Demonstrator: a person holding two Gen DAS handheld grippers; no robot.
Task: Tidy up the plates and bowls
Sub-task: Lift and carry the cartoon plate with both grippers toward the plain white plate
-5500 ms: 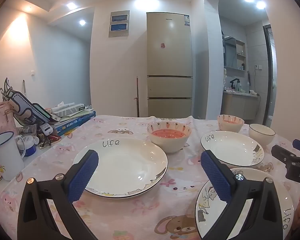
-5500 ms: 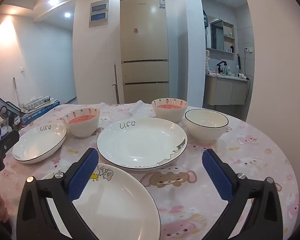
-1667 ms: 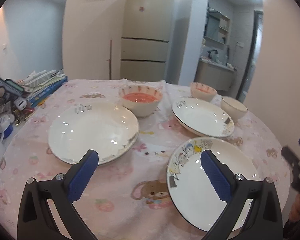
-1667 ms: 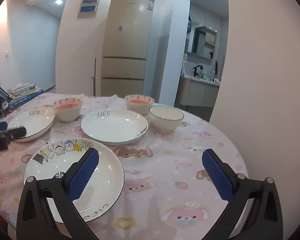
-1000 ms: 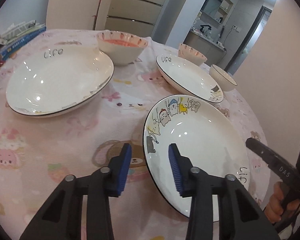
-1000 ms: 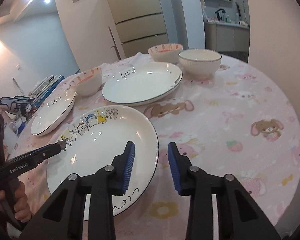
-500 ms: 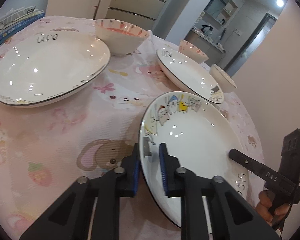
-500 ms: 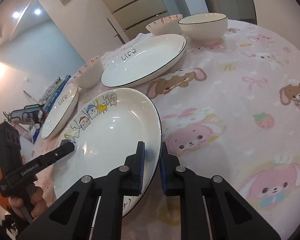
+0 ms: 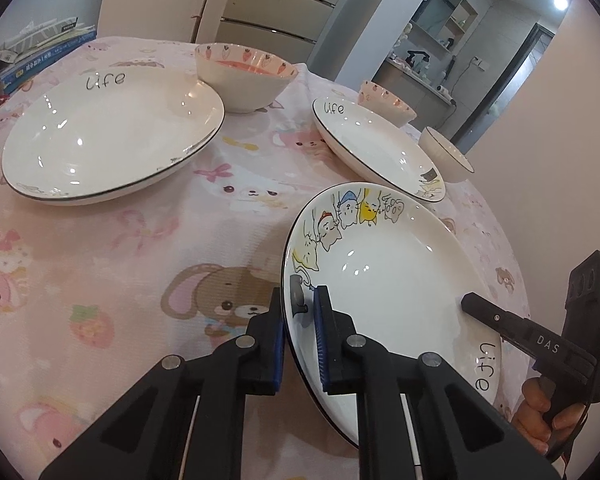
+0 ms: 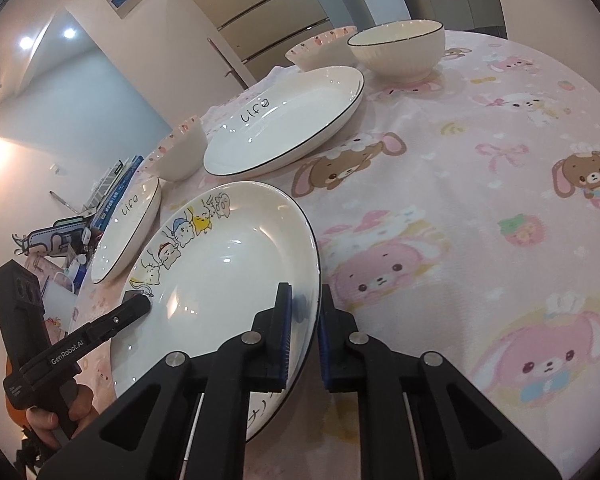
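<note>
A white cartoon-cat plate (image 9: pixel 384 276) sits near the table's front edge; it also shows in the right wrist view (image 10: pixel 224 276). My left gripper (image 9: pixel 300 316) is shut on its left rim. My right gripper (image 10: pixel 304 316) is shut on its right rim. Two white "life" plates lie further back, one at the left (image 9: pixel 108 132) and one in the middle (image 9: pixel 376 152). Two pink-lined bowls (image 9: pixel 246 76) (image 9: pixel 386 102) and a white bowl (image 10: pixel 398 48) stand behind them.
The round table has a pink cartoon cloth (image 9: pixel 120 260). Books and clutter (image 9: pixel 40 52) lie at its far left edge. A fridge (image 9: pixel 276 12) stands behind. The table's right side (image 10: pixel 500 200) holds only cloth.
Both grippers came down from above the table, closed from wide open and now clamp opposite rims of the cartoon-cat plate.
</note>
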